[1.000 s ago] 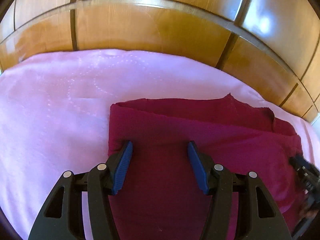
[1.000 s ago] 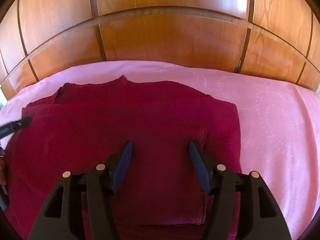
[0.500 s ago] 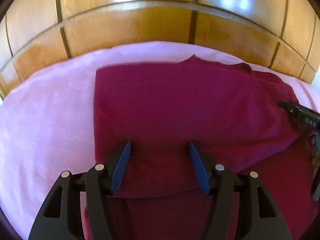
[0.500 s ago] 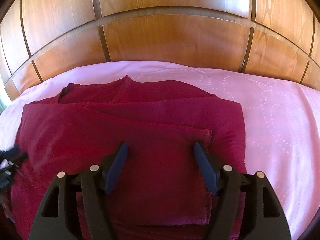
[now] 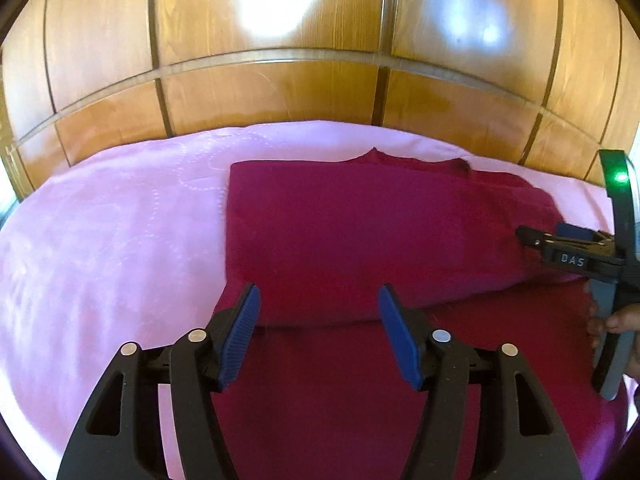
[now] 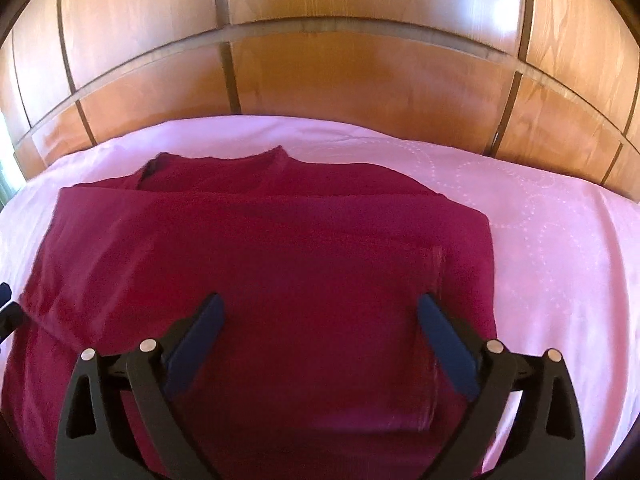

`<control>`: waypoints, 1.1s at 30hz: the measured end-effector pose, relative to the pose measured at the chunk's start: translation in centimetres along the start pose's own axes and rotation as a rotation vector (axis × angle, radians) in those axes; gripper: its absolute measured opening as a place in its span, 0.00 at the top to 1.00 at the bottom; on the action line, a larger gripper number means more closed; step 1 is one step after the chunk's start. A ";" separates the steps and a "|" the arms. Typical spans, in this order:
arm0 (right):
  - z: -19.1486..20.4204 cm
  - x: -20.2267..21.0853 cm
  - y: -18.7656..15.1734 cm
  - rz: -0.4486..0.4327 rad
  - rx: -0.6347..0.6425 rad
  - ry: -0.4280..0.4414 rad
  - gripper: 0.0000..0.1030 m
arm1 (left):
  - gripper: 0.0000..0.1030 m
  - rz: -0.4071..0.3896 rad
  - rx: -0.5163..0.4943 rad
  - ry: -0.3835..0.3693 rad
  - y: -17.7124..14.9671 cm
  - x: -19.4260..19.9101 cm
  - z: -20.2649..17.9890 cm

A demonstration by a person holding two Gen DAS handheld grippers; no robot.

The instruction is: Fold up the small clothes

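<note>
A maroon garment (image 5: 360, 232) lies folded into layers on a pink bedspread (image 5: 112, 240), its neckline toward a glossy wooden panelled headboard (image 5: 280, 80) behind the bed. An upper folded layer sits across the far part of the cloth, its near edge just ahead of the left gripper (image 5: 318, 320), whose blue-padded fingers (image 5: 242, 332) stand apart above the fabric, holding nothing. The right gripper (image 6: 320, 328) hovers over the same garment from the other side, its jaws spread wide and empty. Seen from the left, the right gripper's black body and a green indicator light (image 5: 620, 178) stand at the garment's far edge.
</note>
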State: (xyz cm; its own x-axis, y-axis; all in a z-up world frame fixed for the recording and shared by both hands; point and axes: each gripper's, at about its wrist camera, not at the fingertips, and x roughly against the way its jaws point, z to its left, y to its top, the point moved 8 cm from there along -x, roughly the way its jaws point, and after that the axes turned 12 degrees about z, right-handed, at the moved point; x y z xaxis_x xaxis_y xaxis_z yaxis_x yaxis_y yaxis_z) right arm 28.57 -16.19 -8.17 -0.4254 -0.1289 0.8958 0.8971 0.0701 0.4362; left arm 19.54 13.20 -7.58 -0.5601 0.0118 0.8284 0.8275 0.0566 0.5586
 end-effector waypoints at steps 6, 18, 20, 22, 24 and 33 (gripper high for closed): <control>0.3 2.2 -3.6 0.007 -0.033 0.011 0.03 | 0.36 -0.026 0.019 -0.022 -2.2 2.9 0.1; 0.4 4.4 -12.1 0.085 -0.026 0.007 0.02 | 0.36 0.008 0.045 -0.043 -6.2 4.1 0.7; 0.3 4.9 -13.2 0.085 -0.030 0.011 0.02 | 0.36 0.018 0.050 -0.041 -6.9 4.0 0.9; 0.2 5.3 -14.3 0.080 -0.031 0.015 0.02 | 0.36 0.029 0.055 -0.037 -7.6 3.9 1.1; 0.1 5.8 -15.2 0.076 -0.035 0.019 0.02 | 0.36 0.036 0.056 -0.034 -8.1 3.8 1.5; -2.4 10.2 -16.9 0.053 -0.111 0.105 0.03 | 0.36 0.074 0.074 -0.026 -12.3 5.2 4.4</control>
State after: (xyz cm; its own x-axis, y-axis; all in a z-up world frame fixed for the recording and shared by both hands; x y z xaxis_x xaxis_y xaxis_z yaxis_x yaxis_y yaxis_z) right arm 9.38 -21.01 -6.62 -0.3672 -0.2311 0.9010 0.9282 -0.0292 0.3708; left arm 6.23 16.99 -10.36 -0.4995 0.0445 0.8652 0.8618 0.1280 0.4909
